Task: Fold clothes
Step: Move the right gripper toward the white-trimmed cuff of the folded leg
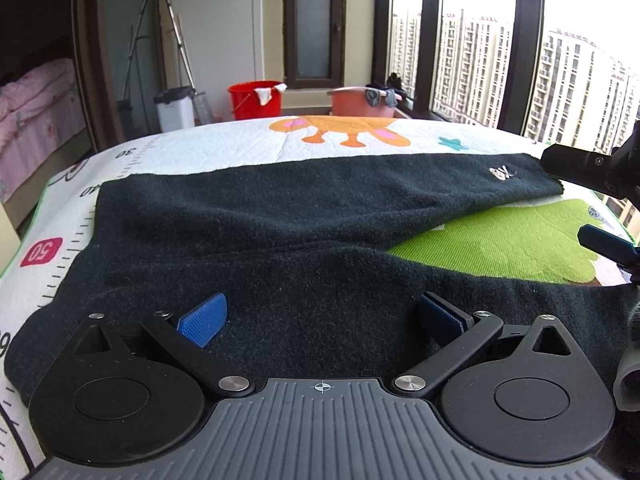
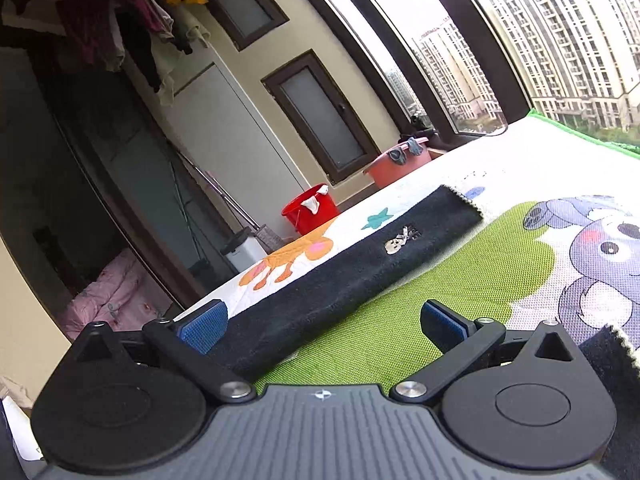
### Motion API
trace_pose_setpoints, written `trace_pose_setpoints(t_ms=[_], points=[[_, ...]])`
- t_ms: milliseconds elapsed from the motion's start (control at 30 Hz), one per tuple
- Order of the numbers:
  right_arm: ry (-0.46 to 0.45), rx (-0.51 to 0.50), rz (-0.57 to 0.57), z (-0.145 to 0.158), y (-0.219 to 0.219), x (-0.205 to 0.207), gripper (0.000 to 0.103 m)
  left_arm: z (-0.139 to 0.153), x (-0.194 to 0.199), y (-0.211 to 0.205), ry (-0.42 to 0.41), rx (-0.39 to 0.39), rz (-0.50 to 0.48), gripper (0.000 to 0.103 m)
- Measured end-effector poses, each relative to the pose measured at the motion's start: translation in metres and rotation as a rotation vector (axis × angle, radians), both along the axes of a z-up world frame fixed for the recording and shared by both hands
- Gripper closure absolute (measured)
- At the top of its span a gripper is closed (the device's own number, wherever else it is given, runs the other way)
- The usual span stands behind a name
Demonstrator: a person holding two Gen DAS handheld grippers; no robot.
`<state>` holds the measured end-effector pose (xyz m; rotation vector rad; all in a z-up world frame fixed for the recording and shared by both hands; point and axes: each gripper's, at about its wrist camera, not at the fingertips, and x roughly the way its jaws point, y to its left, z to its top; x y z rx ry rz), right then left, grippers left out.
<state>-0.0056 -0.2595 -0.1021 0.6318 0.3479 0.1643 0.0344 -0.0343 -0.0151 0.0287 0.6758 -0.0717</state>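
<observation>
Dark fleece trousers (image 1: 304,232) lie spread on a cartoon play mat (image 1: 224,144), the two legs running off to the right with a gap between them. My left gripper (image 1: 322,316) hovers open just over the waist end, its blue pads (image 1: 204,318) wide apart. In the right wrist view the far leg (image 2: 360,268), with a small embroidered logo (image 2: 402,240), crosses the mat (image 2: 460,280). My right gripper (image 2: 322,320) stands open above the green patch between the legs. The near leg's cuff (image 2: 608,364) shows at the lower right. The right gripper (image 1: 600,200) also shows at the left view's right edge.
Beyond the mat's far edge stand a red bucket (image 1: 256,98), an orange basin (image 1: 360,102) with rags on its rim and a white bin (image 1: 174,108). Large windows (image 1: 472,52) run along the right. A pink quilt (image 1: 36,104) lies at the left, and clothes hang overhead (image 2: 120,12).
</observation>
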Motion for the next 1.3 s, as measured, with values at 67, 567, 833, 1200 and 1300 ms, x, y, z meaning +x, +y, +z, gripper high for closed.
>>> trace_pose_setpoints(t_ms=[67, 567, 833, 1200, 1300], points=[[-0.003, 0.036, 0.009, -0.004, -0.004, 0.002, 0.000, 0.000, -0.001, -0.001, -0.001, 0.004, 0.000, 0.000], [0.009, 0.096, 0.017, -0.014, -0.013, 0.008, 0.000, 0.000, -0.001, 0.000, -0.001, 0.001, 0.000, 0.000], [0.011, 0.103, 0.017, -0.013, -0.014, 0.010, 0.000, 0.000, -0.001, 0.000, 0.000, 0.001, 0.000, 0.000], [0.007, 0.111, 0.017, -0.012, -0.014, 0.009, 0.000, 0.000, -0.001, 0.000, -0.001, 0.001, 0.000, 0.000], [0.004, 0.117, 0.017, -0.012, -0.014, 0.009, 0.000, 0.000, -0.001, 0.000, -0.001, 0.001, 0.000, 0.000]])
